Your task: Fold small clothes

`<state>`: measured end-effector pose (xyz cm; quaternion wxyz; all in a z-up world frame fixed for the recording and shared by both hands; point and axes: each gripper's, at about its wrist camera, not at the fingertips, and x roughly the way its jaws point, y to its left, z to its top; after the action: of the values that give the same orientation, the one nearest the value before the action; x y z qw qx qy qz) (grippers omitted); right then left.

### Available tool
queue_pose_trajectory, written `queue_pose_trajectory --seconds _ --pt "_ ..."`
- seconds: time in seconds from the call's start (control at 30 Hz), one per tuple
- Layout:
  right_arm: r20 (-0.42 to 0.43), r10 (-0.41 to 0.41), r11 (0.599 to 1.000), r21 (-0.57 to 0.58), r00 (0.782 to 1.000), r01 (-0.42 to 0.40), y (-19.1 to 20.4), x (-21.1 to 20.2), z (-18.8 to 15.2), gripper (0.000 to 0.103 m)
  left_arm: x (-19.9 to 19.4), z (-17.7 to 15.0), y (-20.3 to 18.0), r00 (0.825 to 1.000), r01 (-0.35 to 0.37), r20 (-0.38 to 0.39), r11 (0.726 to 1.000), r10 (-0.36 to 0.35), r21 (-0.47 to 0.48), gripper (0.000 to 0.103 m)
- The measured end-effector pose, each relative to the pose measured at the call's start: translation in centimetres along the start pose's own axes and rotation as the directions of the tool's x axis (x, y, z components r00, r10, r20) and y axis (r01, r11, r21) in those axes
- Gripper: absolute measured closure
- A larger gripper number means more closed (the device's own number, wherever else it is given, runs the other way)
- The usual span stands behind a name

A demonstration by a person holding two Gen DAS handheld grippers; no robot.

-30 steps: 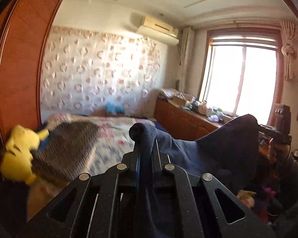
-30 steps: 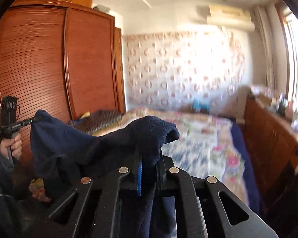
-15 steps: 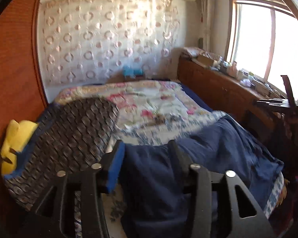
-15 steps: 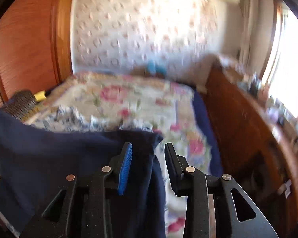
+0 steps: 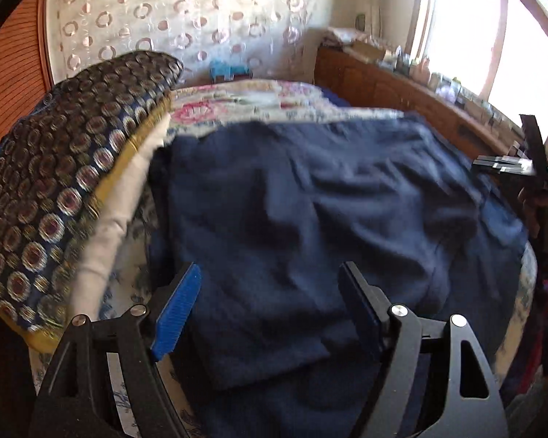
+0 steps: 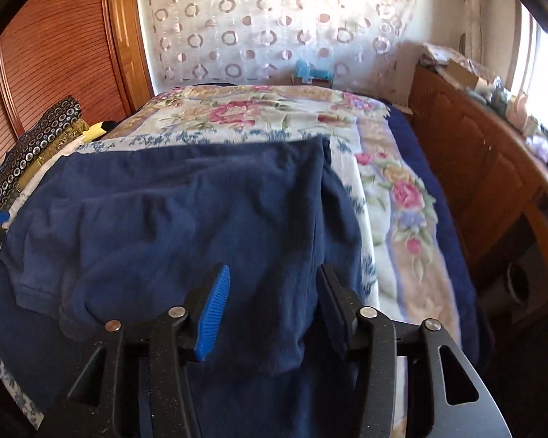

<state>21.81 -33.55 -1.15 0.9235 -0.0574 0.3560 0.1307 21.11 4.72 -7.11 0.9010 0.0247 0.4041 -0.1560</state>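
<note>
Both hand-held grippers had come down from holding the navy garment (image 5: 310,200) aloft, and it lay spread across the near end of the bed (image 6: 281,109). Left hand-held gripper (image 5: 270,310) and right hand-held gripper (image 6: 270,310) had just been opening; each stood apart over the cloth, pads clear, gripping nothing. Laying-out appeared done. No fold was visible; creases remained, so folding itself looked outstanding.
</note>
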Motion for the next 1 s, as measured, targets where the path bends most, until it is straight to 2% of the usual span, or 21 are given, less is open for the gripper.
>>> queue_pose_trajectory --seconds 0.13,0.23,0.33,0.4,0.47,0.67,1.0 --pt "-0.006 -0.007 1.000 0.026 1.000 0.008 1.4 0.2 1.3 0.049 1.0 -0.6 -0.6 1.000 0.000 -0.032 1.000 0.000 0.015 0.025" --pt "-0.017 -0.023 0.999 0.041 1.000 0.023 1.9 -0.3 0.8 0.049 1.4 -0.7 -0.8 0.999 -0.009 -0.047 1.000 0.010 0.025 0.025" --pt "-0.037 -0.003 0.999 0.049 0.999 0.005 2.3 0.6 0.8 0.049 1.6 -0.7 -1.1 0.998 -0.015 -0.058 0.999 0.017 0.044 0.020" --pt "-0.047 -0.011 0.999 0.043 0.999 0.013 2.7 1.0 0.4 0.049 2.0 -0.8 -2.0 0.996 -0.044 -0.069 0.995 0.050 0.087 0.018" --pt "-0.057 -0.019 0.999 0.047 0.998 0.021 2.8 1.3 0.4 0.049 2.1 -0.8 -2.2 0.996 -0.042 -0.070 0.995 0.048 0.089 0.017" --pt "-0.001 -0.043 0.999 0.024 0.999 0.043 3.2 0.8 -0.1 0.047 2.1 -0.9 -2.3 0.996 -0.039 -0.073 0.995 0.046 0.091 0.015" --pt "-0.003 -0.038 0.999 0.009 0.999 0.038 3.4 1.5 -0.2 0.039 2.1 -0.9 -2.4 0.996 -0.042 -0.071 0.995 0.049 0.090 0.015"
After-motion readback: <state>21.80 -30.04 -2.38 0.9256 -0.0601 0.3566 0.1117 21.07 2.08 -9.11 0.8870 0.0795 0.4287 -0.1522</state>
